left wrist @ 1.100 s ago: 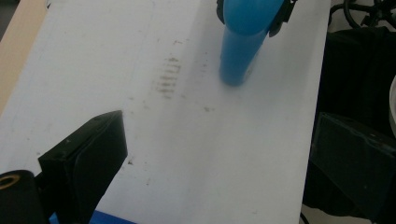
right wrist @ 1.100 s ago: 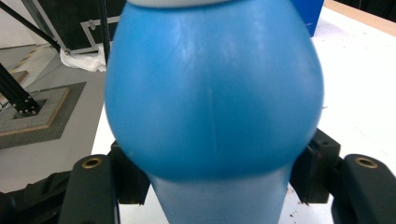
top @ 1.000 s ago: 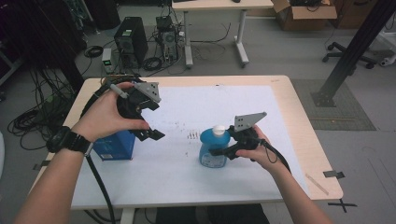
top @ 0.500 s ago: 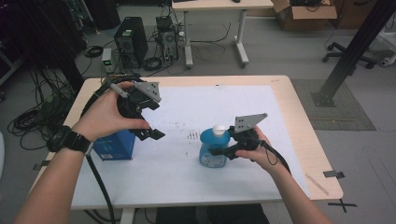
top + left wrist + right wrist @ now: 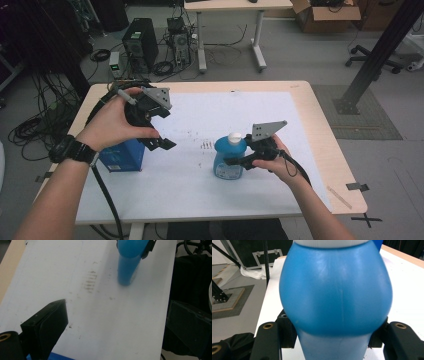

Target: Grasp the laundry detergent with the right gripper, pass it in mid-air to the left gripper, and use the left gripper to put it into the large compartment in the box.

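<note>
right claw clamped on blue bottle, upright on tabletop | left claw agape, empty | advised: bottle kept vertical, squeeze kept light

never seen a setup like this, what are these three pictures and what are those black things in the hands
No robot here: a person holds a handheld two-jaw gripper in each hand. The wide picture comes from a fixed camera above the table. The other two come from cameras riding on each gripper, looking along its black jaws.

On the white sheet covering the table stand a blue bottle with a white cap and a blue box.

The right gripper is closed around the bottle; in its own view the jaws press both sides of the bottle's body. The left gripper hangs open above the box, holding nothing, its camera facing the bottle across the sheet.
</note>
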`<state>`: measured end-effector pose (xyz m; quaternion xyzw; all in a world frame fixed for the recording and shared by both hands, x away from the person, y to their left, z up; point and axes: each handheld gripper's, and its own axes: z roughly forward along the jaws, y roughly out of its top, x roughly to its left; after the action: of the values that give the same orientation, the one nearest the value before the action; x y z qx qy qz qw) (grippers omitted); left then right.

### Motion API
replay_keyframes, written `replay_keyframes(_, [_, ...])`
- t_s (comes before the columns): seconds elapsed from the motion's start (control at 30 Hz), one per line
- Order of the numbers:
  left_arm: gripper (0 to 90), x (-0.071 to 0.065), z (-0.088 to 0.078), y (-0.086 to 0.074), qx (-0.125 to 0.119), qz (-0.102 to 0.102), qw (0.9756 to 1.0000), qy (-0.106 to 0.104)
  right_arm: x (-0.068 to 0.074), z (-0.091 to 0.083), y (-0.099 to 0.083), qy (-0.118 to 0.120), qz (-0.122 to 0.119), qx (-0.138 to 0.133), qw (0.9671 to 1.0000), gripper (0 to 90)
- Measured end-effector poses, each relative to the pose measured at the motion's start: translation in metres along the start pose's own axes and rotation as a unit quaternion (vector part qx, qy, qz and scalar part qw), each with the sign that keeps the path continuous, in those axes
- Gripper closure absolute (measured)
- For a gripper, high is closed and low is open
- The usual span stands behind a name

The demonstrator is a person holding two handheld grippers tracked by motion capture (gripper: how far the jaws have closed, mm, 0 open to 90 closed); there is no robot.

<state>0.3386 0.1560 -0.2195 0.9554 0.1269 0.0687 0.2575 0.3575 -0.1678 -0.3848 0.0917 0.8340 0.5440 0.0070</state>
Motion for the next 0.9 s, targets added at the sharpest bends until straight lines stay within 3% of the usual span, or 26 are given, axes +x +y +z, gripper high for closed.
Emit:
replay_keyframes(0.3, [4.2,0.0,-0.001,0.0,0.0,0.001,1.0,0.001,0.0,-0.001,0.003,-0.003,-0.001,0.007,1.0,41.4])
replay_keyframes(0.5, [4.1,-0.001,-0.004,0.001,-0.001,0.003,1.0,0.001,-0.001,-0.005,0.01,0.008,0.001,0.011,0.9999,41.8])
replay_keyframes(0.73, [4.1,-0.001,-0.008,0.003,-0.001,0.005,1.0,0.003,-0.004,-0.014,0.028,0.018,0.003,0.002,0.9998,41.9])
replay_keyframes(0.9, [4.1,-0.001,-0.013,0.008,-0.004,0.01,0.9999,0.005,-0.005,-0.026,0.058,0.028,-0.004,0.001,0.9996,41.9])
